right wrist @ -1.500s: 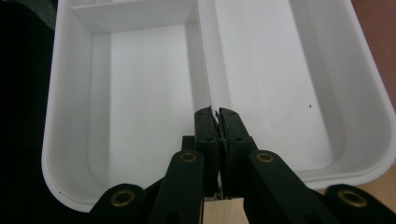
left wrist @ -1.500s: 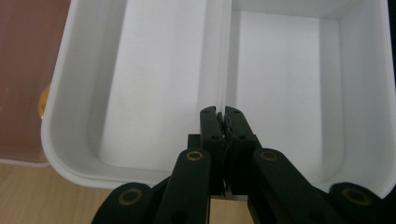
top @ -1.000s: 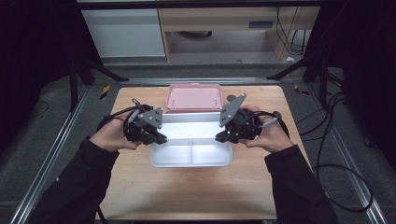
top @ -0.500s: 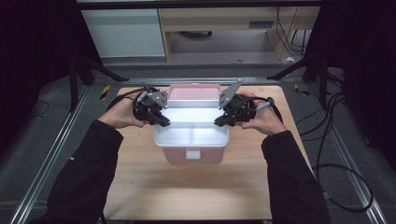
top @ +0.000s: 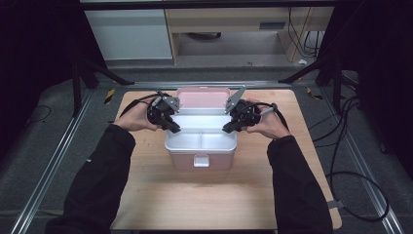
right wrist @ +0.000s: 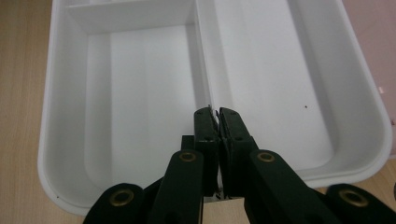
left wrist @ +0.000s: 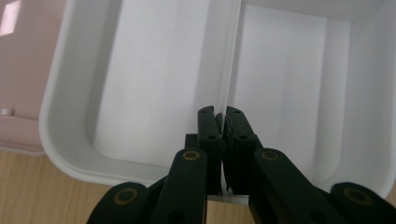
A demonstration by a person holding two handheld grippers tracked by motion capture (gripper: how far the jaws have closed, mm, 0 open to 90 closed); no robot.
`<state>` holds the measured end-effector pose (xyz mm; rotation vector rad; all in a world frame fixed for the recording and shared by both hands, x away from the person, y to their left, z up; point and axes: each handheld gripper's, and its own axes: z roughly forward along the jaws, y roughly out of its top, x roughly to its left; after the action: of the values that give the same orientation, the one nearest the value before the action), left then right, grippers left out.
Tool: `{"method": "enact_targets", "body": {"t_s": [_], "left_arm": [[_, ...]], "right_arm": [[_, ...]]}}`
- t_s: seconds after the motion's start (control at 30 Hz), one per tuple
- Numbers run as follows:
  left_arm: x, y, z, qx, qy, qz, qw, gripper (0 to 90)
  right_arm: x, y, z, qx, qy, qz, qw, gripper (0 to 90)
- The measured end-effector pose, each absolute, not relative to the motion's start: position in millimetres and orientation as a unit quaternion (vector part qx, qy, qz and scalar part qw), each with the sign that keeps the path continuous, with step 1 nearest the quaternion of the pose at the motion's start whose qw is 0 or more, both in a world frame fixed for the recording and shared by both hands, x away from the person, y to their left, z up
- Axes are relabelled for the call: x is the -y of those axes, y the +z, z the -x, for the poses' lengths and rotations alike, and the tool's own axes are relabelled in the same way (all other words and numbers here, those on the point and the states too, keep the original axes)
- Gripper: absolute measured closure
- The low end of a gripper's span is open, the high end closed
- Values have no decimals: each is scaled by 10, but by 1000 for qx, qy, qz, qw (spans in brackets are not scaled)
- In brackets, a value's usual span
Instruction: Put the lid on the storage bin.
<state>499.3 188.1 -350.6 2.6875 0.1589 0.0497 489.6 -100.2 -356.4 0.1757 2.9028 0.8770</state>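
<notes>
In the high view, a white plastic tray with dividers (top: 200, 140) sits in the middle of the frame, on top of a pink plastic box (top: 199, 161) on the light wooden table (top: 204, 204). The box's pink lid (top: 202, 97) stands open behind it. The left gripper (top: 171, 127) pinches the tray's left edge and the right gripper (top: 228, 127) pinches its right edge. Dark sleeves come up from the bottom, and the hands hide most of each tool. It looks as if the tray rests in the box, but the view is too small to be sure.

In the left gripper view, the two black jaws rise from the bottom and are clamped tight on the thin white wall (left wrist: 223, 135) that splits the tray. The tray's right side is cut off by the frame. A bit of pink shows at the upper left.

In the right gripper view, the black jaws are clenched on the tray's dividing wall (right wrist: 205, 84) too. Wood shows on the left, pink at the upper right.
</notes>
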Motion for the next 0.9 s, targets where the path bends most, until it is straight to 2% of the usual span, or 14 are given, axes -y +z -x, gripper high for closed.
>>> {"method": "enact_targets", "body": {"t_s": [0.57, 0.73, 0.9], "left_arm": [[-1816, -3669, -5002, -60, 12, -979, 194, 862], [-1867, -3725, -5002, -66, 2, -974, 215, 862], [-1846, -3740, -4985, -69, 2, -976, 208, 862]], "right_arm": [[953, -3740, -4891, -959, 270, -60, 52, 868], [957, -3809, -4892, -959, 271, -65, 50, 859], [964, -3844, -4891, -958, 273, -71, 50, 847]]}}
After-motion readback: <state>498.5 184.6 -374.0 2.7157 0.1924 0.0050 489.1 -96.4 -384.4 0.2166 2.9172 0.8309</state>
